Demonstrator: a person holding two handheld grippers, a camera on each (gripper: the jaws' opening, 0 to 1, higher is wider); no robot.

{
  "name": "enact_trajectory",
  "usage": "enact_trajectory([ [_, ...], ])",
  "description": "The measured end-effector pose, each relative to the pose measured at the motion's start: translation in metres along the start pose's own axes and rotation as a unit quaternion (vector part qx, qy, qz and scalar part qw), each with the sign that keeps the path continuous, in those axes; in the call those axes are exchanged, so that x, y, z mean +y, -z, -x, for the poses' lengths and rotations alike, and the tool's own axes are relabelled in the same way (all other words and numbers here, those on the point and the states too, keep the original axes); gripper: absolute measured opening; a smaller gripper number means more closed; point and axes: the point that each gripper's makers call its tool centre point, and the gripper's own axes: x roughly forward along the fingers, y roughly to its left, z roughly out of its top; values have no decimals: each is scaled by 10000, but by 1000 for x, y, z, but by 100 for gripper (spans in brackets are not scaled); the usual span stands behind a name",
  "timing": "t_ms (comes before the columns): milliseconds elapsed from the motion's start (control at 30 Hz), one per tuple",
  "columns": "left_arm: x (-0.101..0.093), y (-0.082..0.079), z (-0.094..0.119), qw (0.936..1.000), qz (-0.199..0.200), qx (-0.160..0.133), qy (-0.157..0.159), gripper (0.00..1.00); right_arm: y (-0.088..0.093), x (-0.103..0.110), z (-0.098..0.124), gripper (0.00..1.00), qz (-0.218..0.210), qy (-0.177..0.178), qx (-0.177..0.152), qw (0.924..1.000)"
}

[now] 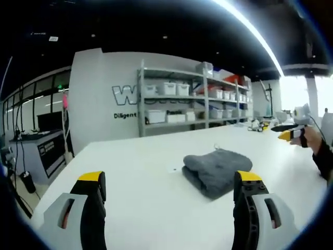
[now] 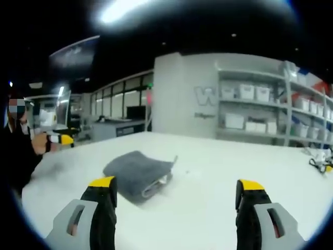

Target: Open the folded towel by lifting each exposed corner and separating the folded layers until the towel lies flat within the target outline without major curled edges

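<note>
In the left gripper view, the left gripper (image 1: pixel 169 195) rises from the bottom of the frame with its two yellow-tipped jaws spread wide and nothing between them. The folded grey towel (image 1: pixel 217 170) lies on the white bench (image 1: pixel 140 166) a little right of centre, just beyond the right jaw's tip. Its long axis runs from the lower centre of the frame up toward the right, with the thick folded edge facing the lower left and a small loop tag sticking up at its far upper edge. At the right edge of the frame a hand (image 1: pixel 312 138) holds the other gripper (image 1: pixel 287 134), yellow-tipped, above the bench and well apart from the towel. Behind the bench stands a metal shelving rack (image 1: pixel 195 96) loaded with white storage bins. On the grey wall (image 1: pixel 99 94) to its left are a large letter "W" and, below it, the word "Diligent", both cut off by the rack.

In the right gripper view, the right gripper (image 2: pixel 177 200) likewise stands wide open and empty. The towel (image 2: pixel 138 174) lies left of centre, near the left jaw, its stacked layers showing along the edge facing the lower right. At the left edge a hand (image 2: pixel 40 143) holds the left gripper (image 2: pixel 61 138). The wall (image 2: pixel 177 94) shows the "W" again; the smaller writing beneath is too blurred to read. The shelving rack (image 2: pixel 270 104) fills the upper right.
</note>
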Motion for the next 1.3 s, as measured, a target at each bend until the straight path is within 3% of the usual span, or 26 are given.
enact_trajectory([
  [367, 3, -7, 0, 10000, 40, -65, 12, 100, -3, 4, -1, 96, -85, -82, -42, 9999],
  [667, 0, -5, -7, 10000, -4, -28, 65, 100, 0, 1, -9, 95, -18, -57, 11, 10000],
  [900, -3, 8, -18, 9998, 2, 152, 134, 100, 6, -4, -14, 95, -21, -16, 111, 9999],
  [1300, -7, 4, -22, 9998, 29, 129, 171, 100, 4, 1, -23, 94, 64, -26, 189, 9998],
])
